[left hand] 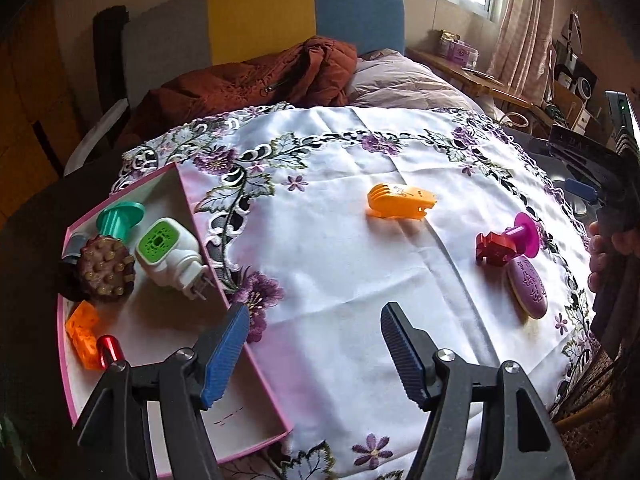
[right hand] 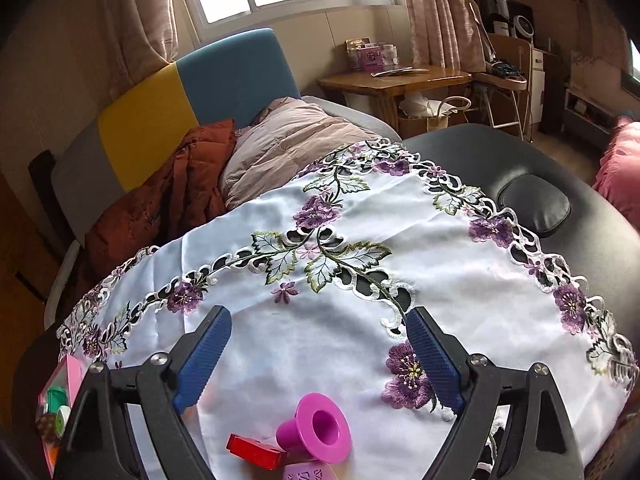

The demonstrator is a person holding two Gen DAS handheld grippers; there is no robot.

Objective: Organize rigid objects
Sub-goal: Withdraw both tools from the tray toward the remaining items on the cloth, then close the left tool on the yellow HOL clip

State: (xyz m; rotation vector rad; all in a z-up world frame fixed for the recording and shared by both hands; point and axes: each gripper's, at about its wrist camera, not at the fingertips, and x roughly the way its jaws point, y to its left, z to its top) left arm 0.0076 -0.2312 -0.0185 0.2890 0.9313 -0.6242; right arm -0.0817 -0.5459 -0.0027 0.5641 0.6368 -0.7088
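Both tools are standing released, nothing between their blue pads. The left gripper (left hand: 316, 354) is hovering at lower centre, beside the pink-rimmed box (left hand: 240, 322) at lower left. An orange comb guard (left hand: 400, 201) is lying at centre frame. The right gripper (right hand: 320, 360) is framing the magenta flanged spool (right hand: 318, 430), lying at bottom centre and touching a red block (right hand: 256, 450).

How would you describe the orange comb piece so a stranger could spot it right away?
Look at the white tablecloth with purple embroidered flowers. Near its middle, clear of the pink box, lies the orange comb piece. It alone has teeth at one end.
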